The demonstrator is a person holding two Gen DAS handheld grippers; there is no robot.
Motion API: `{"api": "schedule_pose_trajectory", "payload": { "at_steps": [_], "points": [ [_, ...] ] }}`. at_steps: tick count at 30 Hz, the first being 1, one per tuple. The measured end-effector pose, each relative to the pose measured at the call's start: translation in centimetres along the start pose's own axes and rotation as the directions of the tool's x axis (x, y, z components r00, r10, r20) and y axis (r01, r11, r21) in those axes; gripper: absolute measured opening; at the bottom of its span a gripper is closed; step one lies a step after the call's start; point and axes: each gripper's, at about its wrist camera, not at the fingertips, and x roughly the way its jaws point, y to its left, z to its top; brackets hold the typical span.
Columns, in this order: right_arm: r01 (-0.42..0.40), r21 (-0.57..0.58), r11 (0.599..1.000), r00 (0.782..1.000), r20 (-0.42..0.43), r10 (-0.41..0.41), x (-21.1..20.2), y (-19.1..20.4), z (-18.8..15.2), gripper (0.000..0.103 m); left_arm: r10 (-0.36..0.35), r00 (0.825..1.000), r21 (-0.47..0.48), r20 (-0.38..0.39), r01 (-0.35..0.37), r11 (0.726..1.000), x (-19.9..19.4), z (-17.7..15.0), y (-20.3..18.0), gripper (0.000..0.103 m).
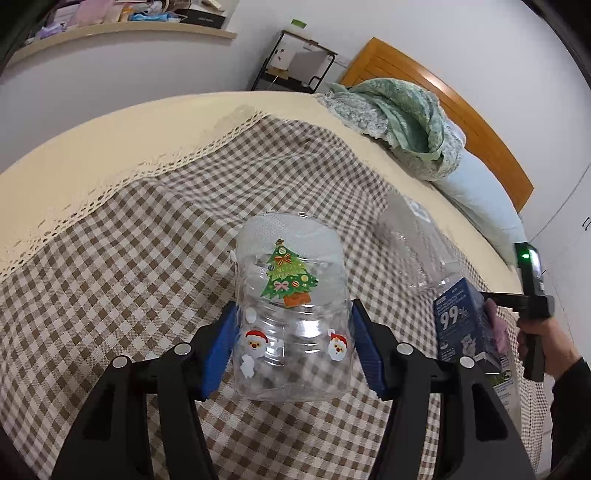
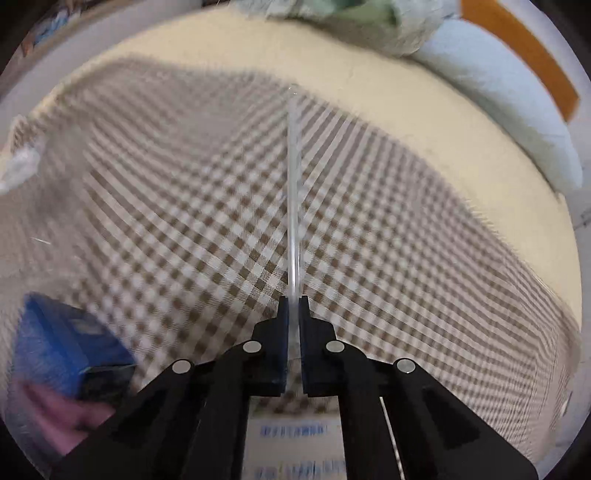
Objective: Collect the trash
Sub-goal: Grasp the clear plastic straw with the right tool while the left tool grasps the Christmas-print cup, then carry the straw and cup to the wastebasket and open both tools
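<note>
Checked cloth [image 1: 155,236] over cream bedspread [image 1: 92,147]; green blanket [image 1: 402,114], pillow [image 1: 480,199], shelf [image 1: 122,31].

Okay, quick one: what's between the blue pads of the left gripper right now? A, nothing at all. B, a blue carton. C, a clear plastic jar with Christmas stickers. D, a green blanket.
C: in the left wrist view the clear jar, with its tree and Santa stickers, sits between the pads of the left gripper.

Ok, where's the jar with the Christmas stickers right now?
Left wrist view, centre: the jar sits on the checked cloth between the left claw's blue pads, left of the dark blue box.
</note>
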Motion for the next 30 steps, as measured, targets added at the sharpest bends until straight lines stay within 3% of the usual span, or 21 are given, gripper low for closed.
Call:
{"api": "schedule_pose_trajectory", "payload": {
  "at_steps": [2, 5, 9, 12, 15, 20, 24, 25, 27, 28, 30],
  "points": [
    [0.030, 0.047, 0.998, 0.998, 0.052, -0.033, -3.4, -0.3, -1.1, 0.005, -0.018, 1.000, 0.002, 0.011, 0.018, 1.000, -0.7, 0.0, -0.3, 0.058],
    [0.129, 0.106, 0.986, 0.989, 0.058, -0.136, -8.5, -0.7, -2.8, 0.005, -0.068, 0.998, 0.015, 0.013, 0.067, 0.998, -2.0, -0.2, -1.1, 0.058],
    [0.126, 0.166, 0.978, 0.989, 0.062, -0.138, -15.9, -1.0, -6.3, 0.005, -0.128, 0.992, 0.126, 0.006, 0.126, 0.984, -5.3, -1.6, -3.6, 0.058],
    [0.118, 0.189, 0.975, 0.990, 0.058, -0.132, -21.2, -0.8, -11.3, 0.005, -0.158, 0.987, 0.189, 0.017, 0.152, 0.970, -8.7, -2.9, -4.8, 0.058],
    [0.141, 0.173, 0.975, 0.987, 0.053, -0.152, -25.7, 0.0, -17.0, 0.005, -0.229, 0.973, 0.207, -0.042, 0.232, 0.950, -13.3, -5.3, -5.5, 0.057],
    [0.136, 0.179, 0.974, 0.984, 0.093, -0.155, -31.0, 2.1, -29.3, 0.005, -0.300, 0.949, 0.401, -0.094, 0.312, 0.861, -21.7, -13.4, -8.9, 0.058],
    [0.122, 0.210, 0.970, 0.985, 0.092, -0.143, -31.7, 3.6, -38.5, 0.005, -0.317, 0.929, 0.492, -0.190, 0.369, 0.789, -25.8, -20.6, -11.5, 0.058],
    [0.107, 0.236, 0.966, 0.988, 0.084, -0.130, -31.7, 3.7, -42.2, 0.005, -0.320, 0.918, 0.521, -0.234, 0.396, 0.756, -27.0, -23.3, -12.5, 0.058],
    [0.100, 0.270, 0.958, 0.989, 0.077, -0.126, -31.5, 4.0, -46.5, 0.005, -0.326, 0.900, 0.549, -0.289, 0.435, 0.714, -28.4, -26.5, -13.7, 0.058],
    [0.080, 0.309, 0.948, 0.991, 0.081, -0.110, -31.4, 4.0, -50.2, 0.005, -0.328, 0.885, 0.572, -0.330, 0.464, 0.676, -29.4, -29.1, -14.7, 0.058],
    [0.057, 0.362, 0.930, 0.993, 0.076, -0.091, -31.3, 3.9, -55.5, 0.005, -0.316, 0.877, 0.618, -0.361, 0.479, 0.624, -30.4, -32.3, -16.0, 0.058]
  ]
}}
